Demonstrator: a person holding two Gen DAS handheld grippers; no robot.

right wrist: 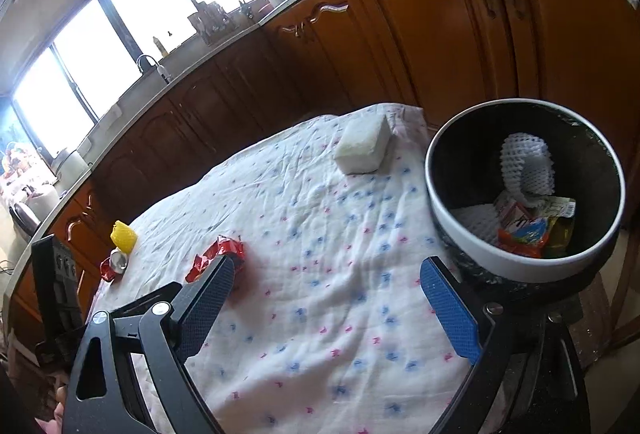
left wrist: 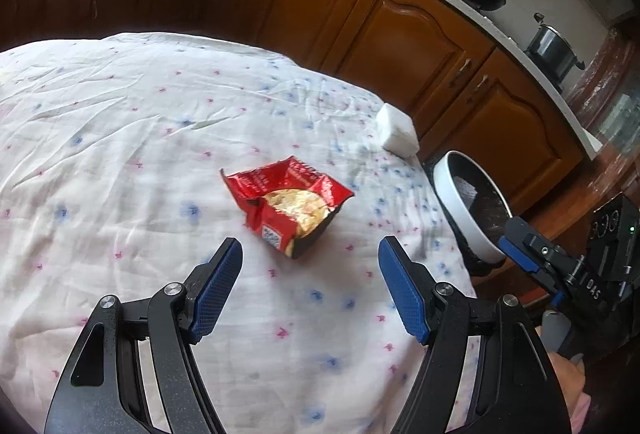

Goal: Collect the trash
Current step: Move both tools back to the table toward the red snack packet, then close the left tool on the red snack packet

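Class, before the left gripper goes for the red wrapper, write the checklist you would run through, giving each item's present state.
1. Left gripper jaws open and empty: ok.
2. Red wrapper ahead of the jaws, with cloth between: ok.
3. Nothing lying on the wrapper: ok.
4. Bin open at the top, with room: ok.
5. Right gripper empty and off the wrapper: ok.
6. Wrapper fully empty: cannot tell.
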